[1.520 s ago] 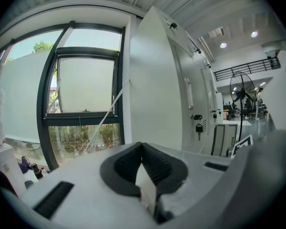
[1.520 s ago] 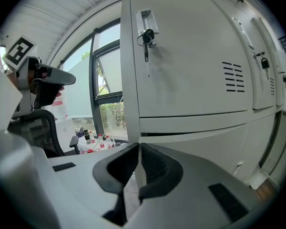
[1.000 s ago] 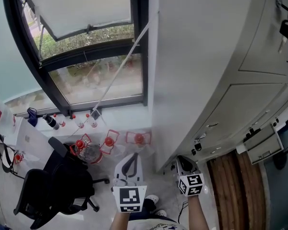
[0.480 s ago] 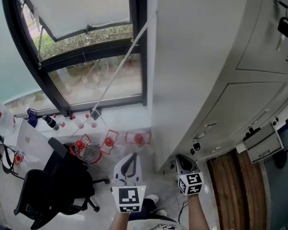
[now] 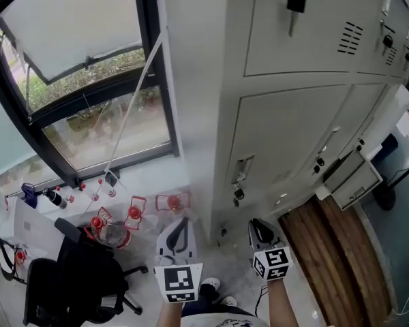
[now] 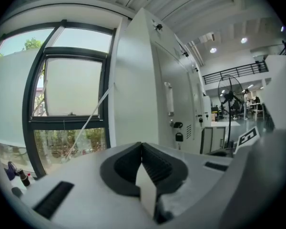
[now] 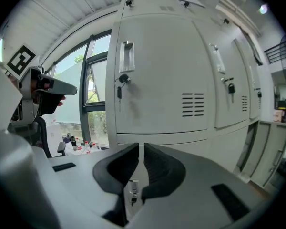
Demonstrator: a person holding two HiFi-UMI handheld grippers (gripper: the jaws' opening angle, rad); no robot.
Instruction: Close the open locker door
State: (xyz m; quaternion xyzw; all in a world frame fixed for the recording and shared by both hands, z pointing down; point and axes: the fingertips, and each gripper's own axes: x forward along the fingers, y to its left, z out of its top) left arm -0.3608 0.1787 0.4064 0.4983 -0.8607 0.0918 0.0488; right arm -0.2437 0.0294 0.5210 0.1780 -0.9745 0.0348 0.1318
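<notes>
Task's barely starting: the open locker door is sticking out from the lower row at the far right of the locker bank. It's sitting well apart from both grippers, w/ nothing touching it. The left gripper is hanging low at centre, jaws clenched together & empty. The right gripper is hovering near the bank's front corner, jaws pinched to a thin slit, also carrying nothing. What's remaining, as I'm reading it, is everything: getting over to the right, setting a gripper on the door's outer face, swinging it flush. Around: a big window w/ a white cord running across it, red-capped bottles lining the floor below, an office chair at bottom left, a padlock dangling on an upper door. The route along the wood-look floor strip is looking open. The closed doors' handles & locks are poking out alongside, so clipping them is the likeliest snag.
</notes>
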